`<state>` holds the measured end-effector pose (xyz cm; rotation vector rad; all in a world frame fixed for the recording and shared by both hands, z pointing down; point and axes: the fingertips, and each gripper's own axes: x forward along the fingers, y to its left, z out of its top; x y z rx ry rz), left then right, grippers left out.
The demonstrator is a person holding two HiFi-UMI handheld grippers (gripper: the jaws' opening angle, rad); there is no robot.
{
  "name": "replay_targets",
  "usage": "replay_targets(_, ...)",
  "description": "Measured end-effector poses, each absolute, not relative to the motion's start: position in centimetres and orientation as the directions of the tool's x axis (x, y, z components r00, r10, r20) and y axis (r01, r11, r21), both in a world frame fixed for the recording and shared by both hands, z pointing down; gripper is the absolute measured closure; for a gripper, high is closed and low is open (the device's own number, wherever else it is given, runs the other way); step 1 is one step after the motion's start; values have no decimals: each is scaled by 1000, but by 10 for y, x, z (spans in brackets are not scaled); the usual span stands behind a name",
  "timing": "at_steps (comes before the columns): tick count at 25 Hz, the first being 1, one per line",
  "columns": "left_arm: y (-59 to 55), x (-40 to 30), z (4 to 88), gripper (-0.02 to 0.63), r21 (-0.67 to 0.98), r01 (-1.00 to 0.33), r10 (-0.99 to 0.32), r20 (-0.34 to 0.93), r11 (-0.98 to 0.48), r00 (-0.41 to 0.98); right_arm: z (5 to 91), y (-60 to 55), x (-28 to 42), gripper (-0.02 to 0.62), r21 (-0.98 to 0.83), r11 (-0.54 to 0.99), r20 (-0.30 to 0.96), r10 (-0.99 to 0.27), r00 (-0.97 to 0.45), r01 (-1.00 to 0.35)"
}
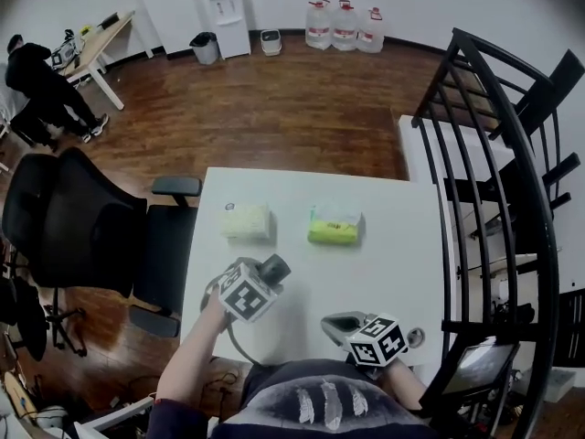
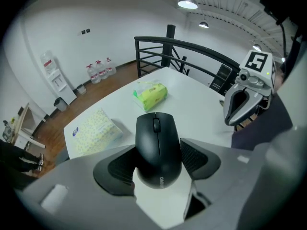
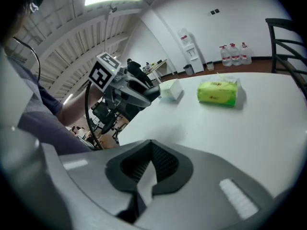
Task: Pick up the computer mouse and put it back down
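Far left in the head view, a person (image 1: 37, 76) bends at a desk (image 1: 101, 39), and a black office chair (image 1: 78, 227) is parked against the left edge of the white table (image 1: 393, 245). The left gripper (image 1: 270, 274) is over the near-left part of the table and clenched on the black computer mouse (image 1: 277, 265). In the left gripper view its ribbed pads (image 2: 120, 164) press both flanks of the mouse, scroll wheel pointing away from the camera and the rear end toward it. The mouse is held clear of the table top, with white surface showing under it. A black cable (image 1: 236, 337) loops down from this gripper. Past the mouse a pale yellow tissue pack (image 1: 247, 220) lies flat, and just right of it, apart, a green tissue pack (image 1: 335, 227), both mid-table. The right gripper (image 1: 340, 323) is low at the near edge, right of centre, angled down. Its claw is clenched with the pad tips together and nothing between them, only bare table ahead in the right gripper view. Its marker cube (image 1: 377, 341) sits close to the person's torso. A black stair railing (image 1: 494, 181) runs along the right side. At the back wall stand a water dispenser (image 1: 224, 12), a bin (image 1: 206, 48) and three water bottles (image 1: 345, 26).
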<state>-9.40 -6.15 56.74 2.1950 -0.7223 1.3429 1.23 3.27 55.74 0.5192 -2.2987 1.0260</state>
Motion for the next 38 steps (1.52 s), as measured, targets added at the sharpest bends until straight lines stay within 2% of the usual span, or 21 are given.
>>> replay_targets(7, -53, -86, 487, 301, 48, -616, -313, 829, -786, 464, 551, 37, 15, 592, -543, 639, 625, -126, -771, -545)
replay_targets(17, -26, -73, 397, 301, -32, -518, -354, 766, -855, 537, 543, 40, 15, 592, -532, 657, 622, -124, -773, -534)
replay_targets(38, 2, -49, 319, 299, -135, -470, -451, 595, -872, 665, 547, 43, 24, 592, -529, 660, 624, -124, -772, -534)
